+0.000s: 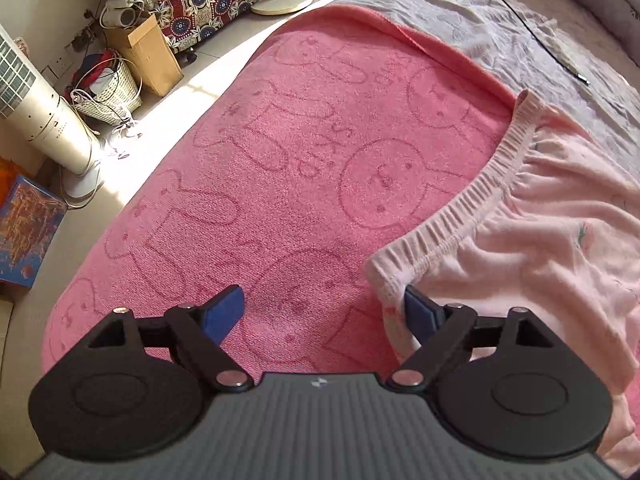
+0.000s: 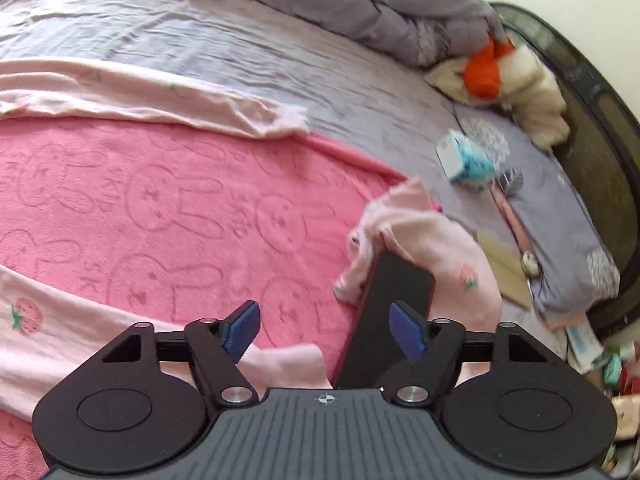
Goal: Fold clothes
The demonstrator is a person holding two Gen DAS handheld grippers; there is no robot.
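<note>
Nearest to me in the left wrist view is my left gripper (image 1: 322,314), its blue pads spread wide and holding nothing. Its right-hand pad sits just at the corner of the pale pink pants (image 1: 520,232), whose gathered elastic waistband (image 1: 472,200) curves away from that pad. The pants lie on a pink bunny-pattern blanket (image 1: 280,160) spread over a grey bedsheet (image 1: 500,28).

My right gripper (image 2: 324,330) is likewise released, pads apart. Between them runs a flat black object (image 2: 394,292), perhaps a phone, though the blur leaves me unsure; it rests against a bunched pink piece of clothing (image 2: 432,240) with a strawberry print. Pale pant legs cross the blanket on this side, one along its far edge (image 2: 152,92) and one near me (image 2: 60,332). A grey quilt (image 2: 360,4) is heaped beyond.
</note>
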